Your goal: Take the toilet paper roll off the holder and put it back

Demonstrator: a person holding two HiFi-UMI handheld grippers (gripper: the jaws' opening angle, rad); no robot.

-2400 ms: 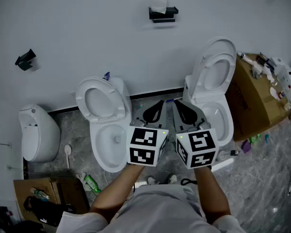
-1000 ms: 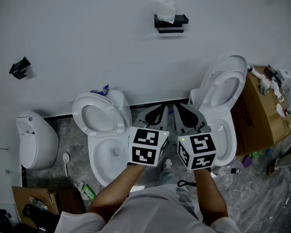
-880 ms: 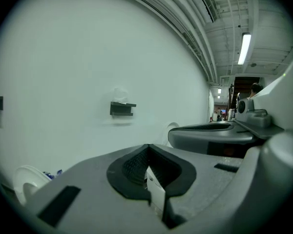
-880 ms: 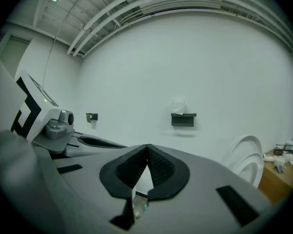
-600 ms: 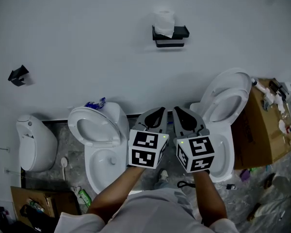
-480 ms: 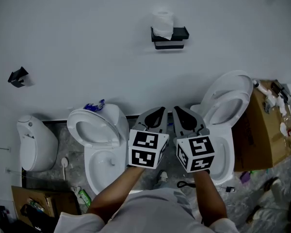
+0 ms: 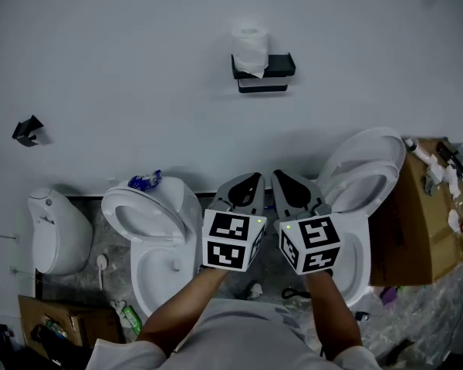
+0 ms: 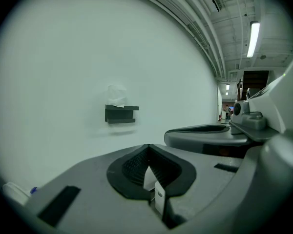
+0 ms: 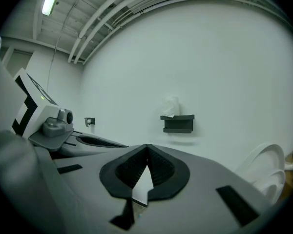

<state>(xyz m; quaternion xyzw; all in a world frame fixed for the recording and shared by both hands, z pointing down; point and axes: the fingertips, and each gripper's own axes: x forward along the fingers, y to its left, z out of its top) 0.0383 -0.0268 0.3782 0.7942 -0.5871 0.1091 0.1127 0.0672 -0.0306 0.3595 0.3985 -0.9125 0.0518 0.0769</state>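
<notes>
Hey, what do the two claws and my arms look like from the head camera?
The left claw and right claw are grey tapering shells with black ribbed pads. Behind each sits a white cube printed with black square markers and a small green light. The arms are bare below a pale short-sleeved shirt.

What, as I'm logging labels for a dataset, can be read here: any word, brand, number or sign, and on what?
No readable text anywhere.
Left gripper and right gripper: black-and-white square markers, no letters.
Cardboard box: any print too blurred.
Green bottle: label too small.
</notes>
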